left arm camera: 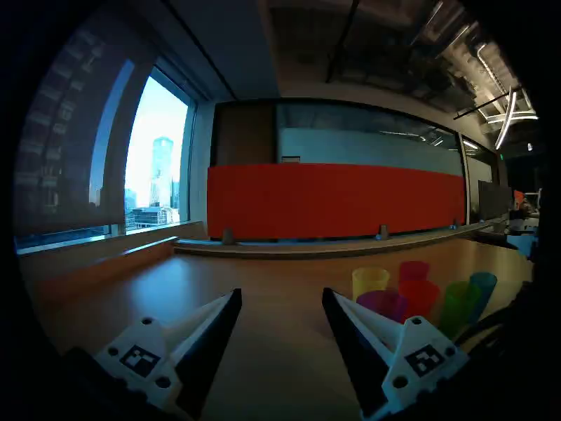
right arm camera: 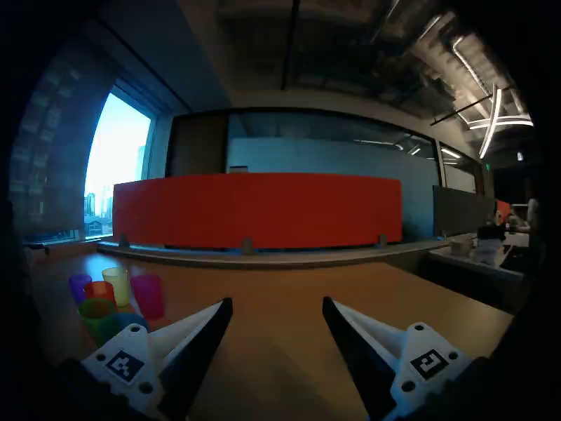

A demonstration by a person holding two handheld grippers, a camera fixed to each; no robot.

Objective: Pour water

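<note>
In the left gripper view, several translucent plastic cups stand grouped on the wooden table: a yellow cup, a red cup, a purple cup, a green cup and a blue cup. My left gripper is open, low over the table, with the cups just right of its right finger. The right gripper view has the same cluster at far left: a magenta cup, a yellow cup, a red cup and a green cup. My right gripper is open and holds nothing.
A long red partition runs along the table's far edge. Large windows fill the left wall. Another desk with objects stands at the right. Bare wooden tabletop stretches ahead of both grippers.
</note>
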